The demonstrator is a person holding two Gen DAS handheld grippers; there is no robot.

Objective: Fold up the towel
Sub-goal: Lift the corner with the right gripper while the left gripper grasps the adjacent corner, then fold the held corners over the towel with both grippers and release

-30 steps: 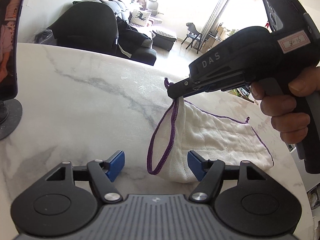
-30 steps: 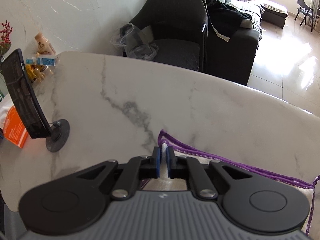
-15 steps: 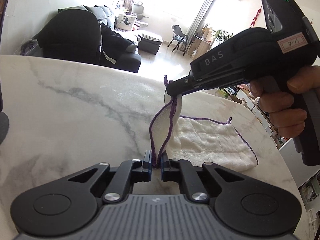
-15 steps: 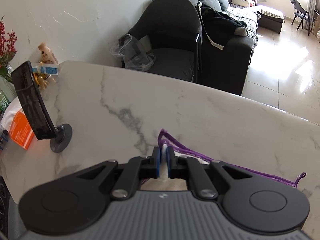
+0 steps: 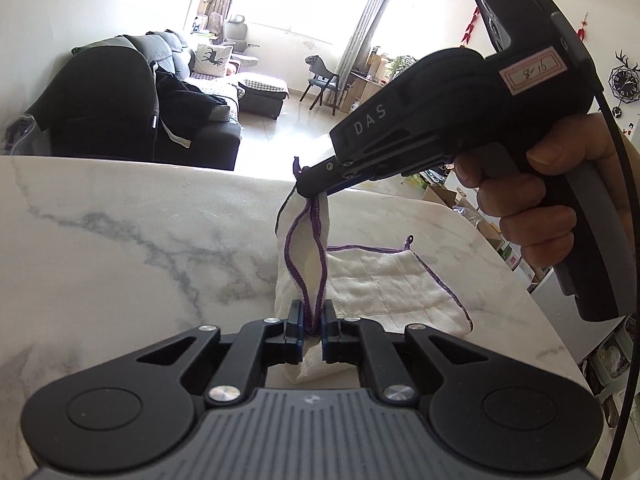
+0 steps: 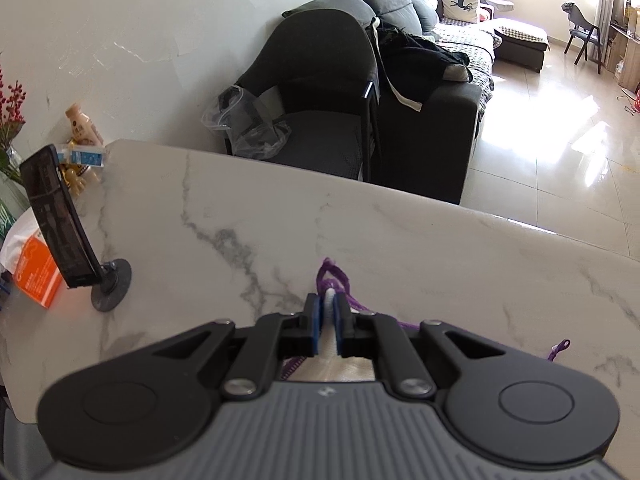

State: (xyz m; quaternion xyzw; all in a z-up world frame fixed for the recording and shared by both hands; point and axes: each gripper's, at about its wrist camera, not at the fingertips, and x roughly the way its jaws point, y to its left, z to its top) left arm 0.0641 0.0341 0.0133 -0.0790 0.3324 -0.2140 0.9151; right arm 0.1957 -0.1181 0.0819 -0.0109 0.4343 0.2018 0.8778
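A white towel (image 5: 384,284) with purple stitched edges lies partly on the marble table (image 5: 120,248), its near end lifted. In the left wrist view my left gripper (image 5: 311,320) is shut on the towel's purple edge at one near corner. My right gripper (image 5: 310,188), held by a hand (image 5: 520,216), pinches the other lifted corner higher up, so the edge hangs between both. In the right wrist view that right gripper (image 6: 327,316) is shut on white cloth, with the towel's purple hem (image 6: 332,276) poking out past the blue pads.
A phone on a round stand (image 6: 64,220) stands at the table's left end beside an orange box (image 6: 36,276) and small bottles. A dark armchair (image 6: 320,92) and sofa sit beyond the far table edge (image 6: 320,176). A purple hanging loop (image 6: 558,348) lies at right.
My left gripper went from open around the towel's edge to shut on it. Both grippers have risen, lifting the towel's near end off the table; more room shows beyond the table.
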